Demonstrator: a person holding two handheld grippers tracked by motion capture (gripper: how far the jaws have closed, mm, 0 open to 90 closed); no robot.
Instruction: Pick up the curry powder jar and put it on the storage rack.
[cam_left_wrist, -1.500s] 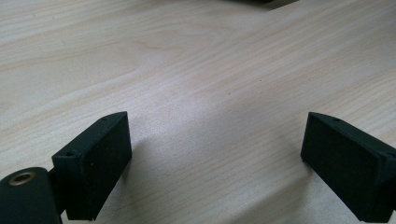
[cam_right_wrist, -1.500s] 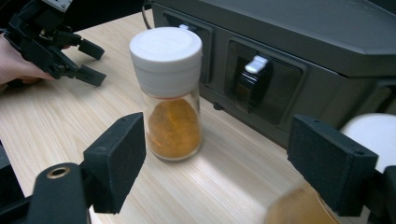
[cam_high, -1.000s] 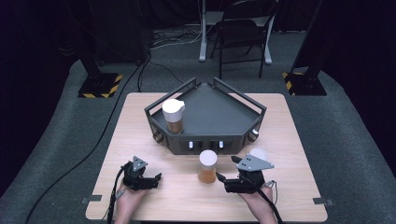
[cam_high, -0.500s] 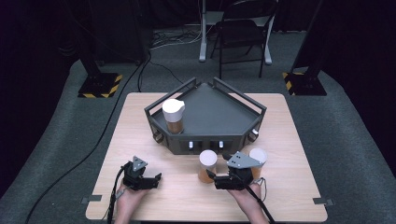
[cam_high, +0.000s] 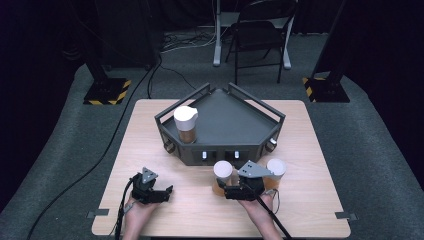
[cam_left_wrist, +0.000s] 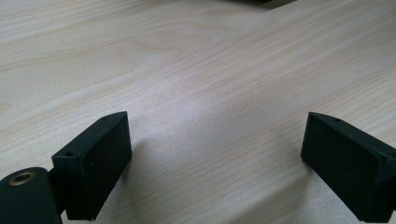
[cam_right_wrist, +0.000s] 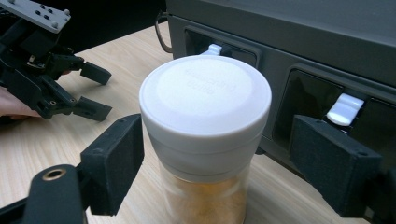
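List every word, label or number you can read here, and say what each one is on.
White lid of the clear jar with orange-brown contents between the right gripper's open jaws: faint embossed lettering, two lines, too faint to read.
Dark grey angular tray unit, other white-lidded jars, pale wooden table: no text visible.

Pale, matt, fine-grained wooden table top (cam_left_wrist: 196, 70), smooth matt white plastic lid (cam_right_wrist: 205, 100) on a clear, glossy jar of orange powder (cam_right_wrist: 208, 198), dark grey matt metal five-sided tray unit (cam_high: 225, 120), rough-looking matt black gripper pads (cam_right_wrist: 114, 163).
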